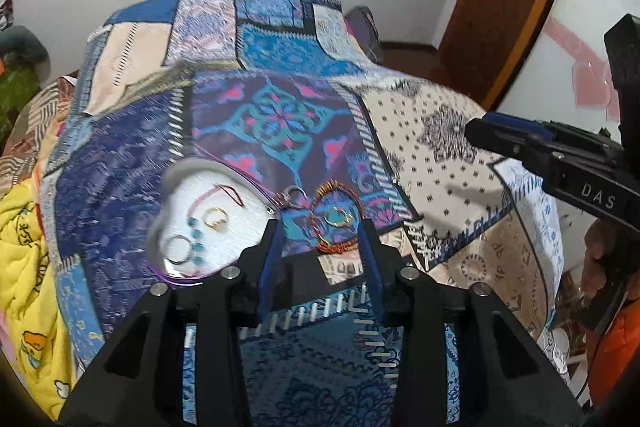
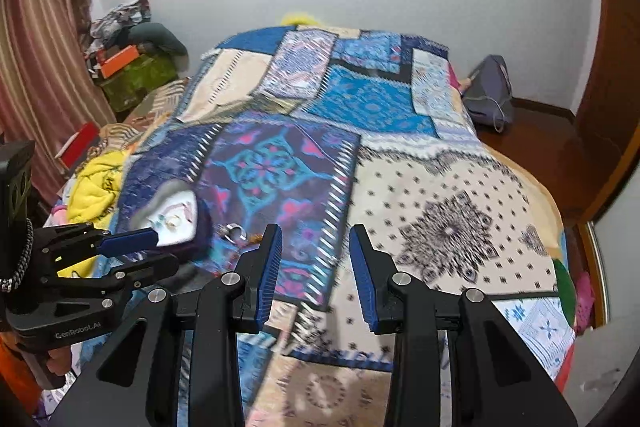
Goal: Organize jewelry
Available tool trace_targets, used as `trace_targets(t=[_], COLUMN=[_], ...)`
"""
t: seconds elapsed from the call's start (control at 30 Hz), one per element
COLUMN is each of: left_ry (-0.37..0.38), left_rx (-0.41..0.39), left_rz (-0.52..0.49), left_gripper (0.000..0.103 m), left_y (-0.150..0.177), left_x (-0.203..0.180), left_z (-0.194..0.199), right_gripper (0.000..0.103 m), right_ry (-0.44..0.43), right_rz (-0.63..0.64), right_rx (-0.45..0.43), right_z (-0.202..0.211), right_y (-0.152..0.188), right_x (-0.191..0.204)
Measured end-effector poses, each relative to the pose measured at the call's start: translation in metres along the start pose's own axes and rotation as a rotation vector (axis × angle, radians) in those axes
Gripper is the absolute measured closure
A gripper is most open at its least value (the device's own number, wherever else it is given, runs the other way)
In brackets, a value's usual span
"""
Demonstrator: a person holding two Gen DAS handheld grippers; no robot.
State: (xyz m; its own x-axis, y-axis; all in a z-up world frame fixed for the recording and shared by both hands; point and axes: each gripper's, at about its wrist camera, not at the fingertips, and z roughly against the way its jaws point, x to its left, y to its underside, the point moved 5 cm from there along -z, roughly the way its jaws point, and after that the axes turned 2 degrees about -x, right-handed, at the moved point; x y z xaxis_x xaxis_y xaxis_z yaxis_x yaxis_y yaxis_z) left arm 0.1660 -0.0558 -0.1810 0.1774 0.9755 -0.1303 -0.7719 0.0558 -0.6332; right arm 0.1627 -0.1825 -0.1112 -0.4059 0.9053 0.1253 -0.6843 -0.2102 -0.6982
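Copper-coloured wire bracelet (image 1: 334,217) lies between the spread fingers of the left gripper (image 1: 320,227), probably for moving to the white tray (image 1: 192,195) beside. Right gripper (image 2: 316,231) is also spread, empty, well apart over the quilt (image 2: 440,195).

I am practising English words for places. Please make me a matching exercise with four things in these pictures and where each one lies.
Things:
1. gold ring
2. copper wire bracelet
3. silver clasp ring
4. yellow blanket

Places:
A. at the left edge of the bed
B. between the open left gripper's fingers, on the quilt
C. on the white dish
D. on the quilt, between dish and bracelet

Pairs: 1-C, 2-B, 3-D, 4-A
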Motion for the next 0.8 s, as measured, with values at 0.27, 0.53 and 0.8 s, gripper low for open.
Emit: trace_targets(t=[0.27, 0.53, 0.8], left_ry=[0.033, 0.038, 0.014], left_rx=[0.078, 0.137, 0.128], left_rz=[-0.014, -0.009, -0.015], left_gripper=[0.049, 0.049, 0.049], left_y=[0.015, 0.022, 0.017], left_x=[-0.011, -0.015, -0.012], left_z=[-0.03, -0.058, -0.072], right_gripper=[0.071, 0.071, 0.071], right_ry=[0.022, -0.01, -0.062], right_rz=[-0.029, -0.02, 0.031], right_rx=[0.076, 0.15, 0.199], right_z=[-0.013, -0.036, -0.063], right_y=[0.026, 0.042, 0.041], right_x=[-0.027, -0.027, -0.015])
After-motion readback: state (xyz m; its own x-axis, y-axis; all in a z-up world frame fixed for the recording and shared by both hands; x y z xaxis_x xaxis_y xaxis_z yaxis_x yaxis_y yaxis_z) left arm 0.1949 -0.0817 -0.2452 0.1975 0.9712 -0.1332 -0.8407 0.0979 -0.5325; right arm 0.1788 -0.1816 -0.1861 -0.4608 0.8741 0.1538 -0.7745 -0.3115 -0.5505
